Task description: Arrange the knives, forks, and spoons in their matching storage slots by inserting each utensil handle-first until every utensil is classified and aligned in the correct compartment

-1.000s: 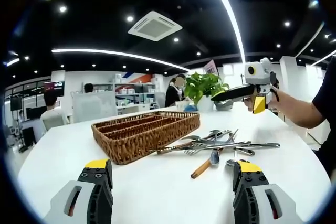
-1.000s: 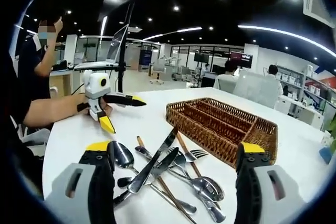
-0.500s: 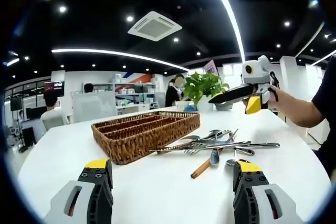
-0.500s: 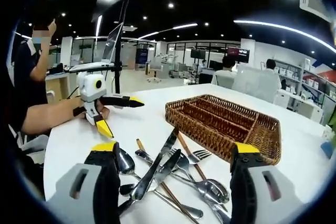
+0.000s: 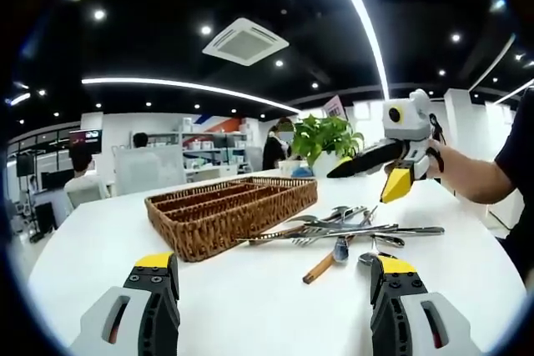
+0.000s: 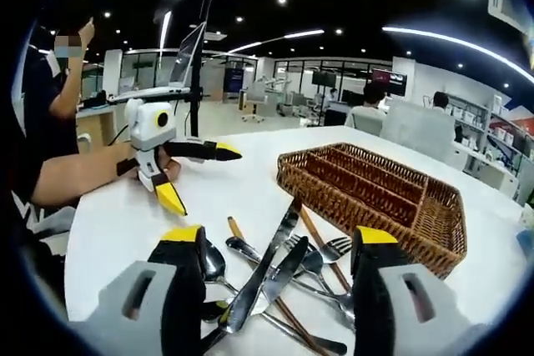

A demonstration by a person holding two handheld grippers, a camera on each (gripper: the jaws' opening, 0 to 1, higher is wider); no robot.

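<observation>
Nearest in the right gripper view, the right gripper [image 6: 275, 268] holds its fingers spread and empty directly over the utensil pile [image 6: 279, 277]. Knives, forks and spoons lie crossed there, with a long knife [image 6: 269, 273] lying on top between the 2 fingers. The likely trouble is a close that catches 2 overlapping pieces at once, or one that levers a neighbour sideways and off the desk [image 6: 125, 223], because the handles are interlocked.

Beyond the fingers and to their right sits the wicker tray [image 6: 375, 198], its slots showing no utensils, so nothing looks sorted yet. To the left, the left gripper [image 6: 196, 174] rests low with its fingers also parted and empty.

In the left gripper view a potted plant [image 5: 321, 141] stands past the pile. No brand, label or legible writing can be read anywhere.
</observation>
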